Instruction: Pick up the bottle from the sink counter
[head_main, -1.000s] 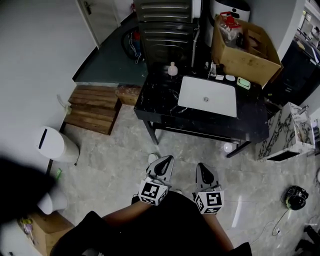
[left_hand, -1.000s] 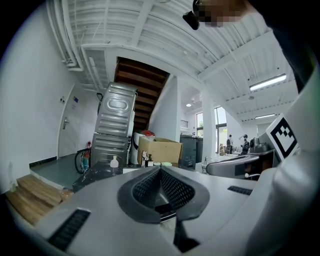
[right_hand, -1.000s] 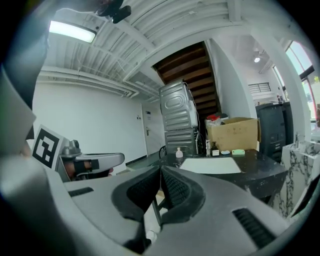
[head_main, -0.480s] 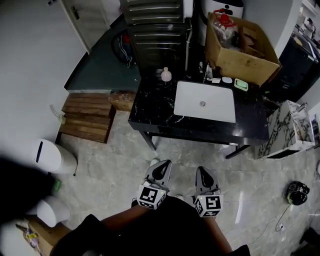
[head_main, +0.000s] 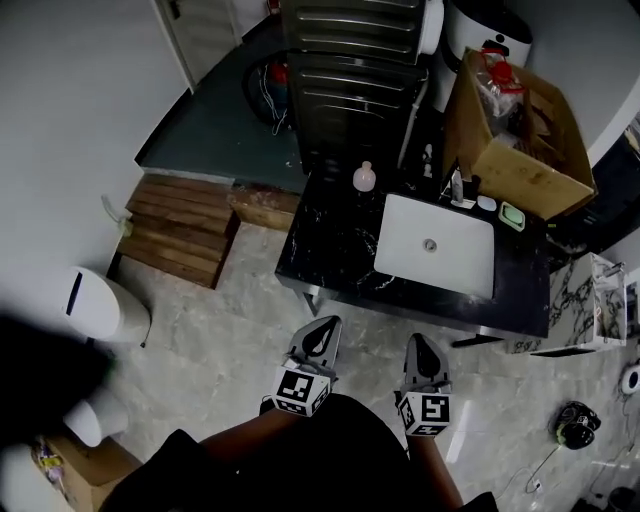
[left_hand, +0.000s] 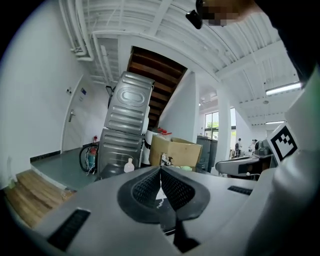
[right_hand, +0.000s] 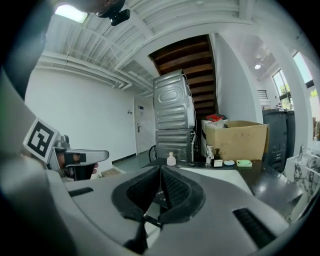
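While both grippers are held out side by side over the grey floor, neither one has anything in it. The left gripper (head_main: 322, 334) has its jaws pressed fully together, and its own view (left_hand: 160, 170) shows the ribbed pads meeting with nothing between them. Same deal with the right gripper (head_main: 423, 353): pads closed tip to tip and empty in its own camera (right_hand: 160, 170). From the head view, both stop just short of the near edge of the sink counter (head_main: 330, 250), left one toward the near left corner, right one about mid-edge.

The bottle (head_main: 364, 177) is a small pale thing with a narrow neck, standing upright by the counter's far edge, a bit in from the far left corner and left of the white basin (head_main: 437, 245). It's well apart from both grippers. You can spot it in the left gripper view (left_hand: 129, 165) and the right gripper view (right_hand: 171, 159) too, just above the jaw tips.

Along the far edge behind the basin there's a green soap dish (head_main: 512, 216). A cardboard box (head_main: 520, 150) sits at the far right corner; can't tell if it's on the counter or behind it. Stacked metal appliances (head_main: 350, 60) stand past the far edge.
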